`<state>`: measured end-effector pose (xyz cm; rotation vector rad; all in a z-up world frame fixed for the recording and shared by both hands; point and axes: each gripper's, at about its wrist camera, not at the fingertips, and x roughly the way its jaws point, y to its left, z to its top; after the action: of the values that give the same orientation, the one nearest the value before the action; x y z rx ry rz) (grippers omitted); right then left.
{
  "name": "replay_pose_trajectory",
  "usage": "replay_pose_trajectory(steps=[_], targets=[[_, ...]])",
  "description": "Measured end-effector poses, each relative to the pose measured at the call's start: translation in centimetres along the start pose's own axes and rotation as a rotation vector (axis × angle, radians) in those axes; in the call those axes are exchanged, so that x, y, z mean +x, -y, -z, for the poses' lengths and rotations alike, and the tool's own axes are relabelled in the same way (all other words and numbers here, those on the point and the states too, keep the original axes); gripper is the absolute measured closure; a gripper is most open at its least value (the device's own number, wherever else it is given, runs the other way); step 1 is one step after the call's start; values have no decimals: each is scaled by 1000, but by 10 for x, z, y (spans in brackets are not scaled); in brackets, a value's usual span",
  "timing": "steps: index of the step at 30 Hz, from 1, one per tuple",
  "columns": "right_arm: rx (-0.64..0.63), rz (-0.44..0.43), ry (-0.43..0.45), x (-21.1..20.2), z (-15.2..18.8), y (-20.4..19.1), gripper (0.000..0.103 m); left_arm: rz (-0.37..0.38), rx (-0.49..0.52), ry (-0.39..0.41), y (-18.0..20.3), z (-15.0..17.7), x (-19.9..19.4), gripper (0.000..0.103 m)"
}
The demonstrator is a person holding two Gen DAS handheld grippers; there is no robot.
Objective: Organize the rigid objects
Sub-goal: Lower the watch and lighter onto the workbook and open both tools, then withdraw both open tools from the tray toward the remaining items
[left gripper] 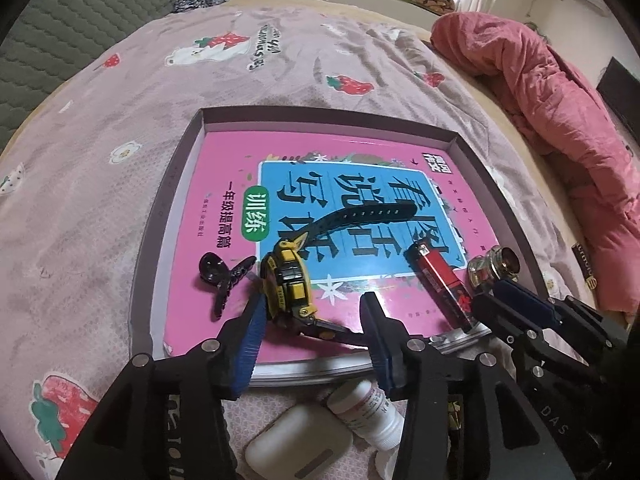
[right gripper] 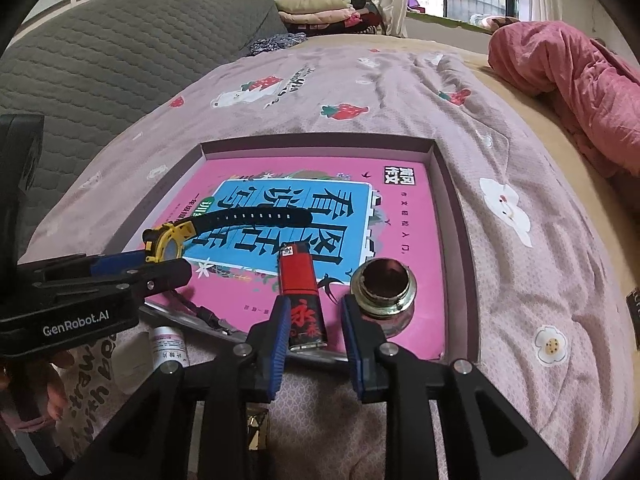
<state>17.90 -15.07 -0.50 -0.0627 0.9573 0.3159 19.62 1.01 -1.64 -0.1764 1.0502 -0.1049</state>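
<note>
Fingers: left gripper [left gripper: 314, 320] spread wide, blue pads either side of the watch's near strap, gripping nothing; whether the left pad touches the watch case cannot be told. Right gripper [right gripper: 314, 326] likewise parted, its pads flanking the near end of the lighter with a gap on both sides, nothing clamped.

Bed cover [left gripper: 120, 128]: mauve, printed with strawberries and bears; carries everything listed.

Pink padded garment [left gripper: 560, 92]: heaped along the bed's right edge.

Shallow box [left gripper: 168, 200]: open-topped, grey-walled, lying flat at the bed's near middle.

Pink book [left gripper: 216, 184]: blue title panel, lies flat in the box and covers nearly all its floor; the remaining items in the box rest on it.

Watch [left gripper: 286, 284]: yellow and black case standing on its side near the book's near edge, one black strap [left gripper: 360, 216] curving toward the book's centre, the other running to the near edge.

Lighter [right gripper: 300, 292]: red and black, lying flat near the book's near right corner, metal head pointing to the far edge.

Small glass jar [right gripper: 384, 292]: metal-rimmed, just right of the lighter, at the near right corner.

Black hair clip [left gripper: 222, 280]: near left part of the book, beside the watch.

Outside the box, by its near wall: white pill bottle [left gripper: 368, 416] on its side; white earbud case [left gripper: 300, 444] next to it.
</note>
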Motion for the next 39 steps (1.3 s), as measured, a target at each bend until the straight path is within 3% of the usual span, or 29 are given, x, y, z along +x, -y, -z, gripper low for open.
replay_pose_trajectory(steps=[4, 9, 17, 21, 27, 39], targets=[[0, 3, 4, -2, 0, -1, 65, 26, 17, 0, 4, 0, -1, 47], [6, 11, 11, -5, -2, 0, 61, 37, -5, 19, -1, -2, -6, 46], [26, 20, 31, -12, -3, 7, 53, 61, -64, 55, -20, -6, -23, 35], [34, 28, 42, -17, -3, 11, 50, 15, -95, 108, -31, -5, -35, 31], [41, 34, 52, -22, -2, 12, 46, -20, -94, 125, -34, 1, -43, 29], [37, 43, 79, -39, 4, 5, 39, -2, -95, 117, -33, 18, -56, 28]])
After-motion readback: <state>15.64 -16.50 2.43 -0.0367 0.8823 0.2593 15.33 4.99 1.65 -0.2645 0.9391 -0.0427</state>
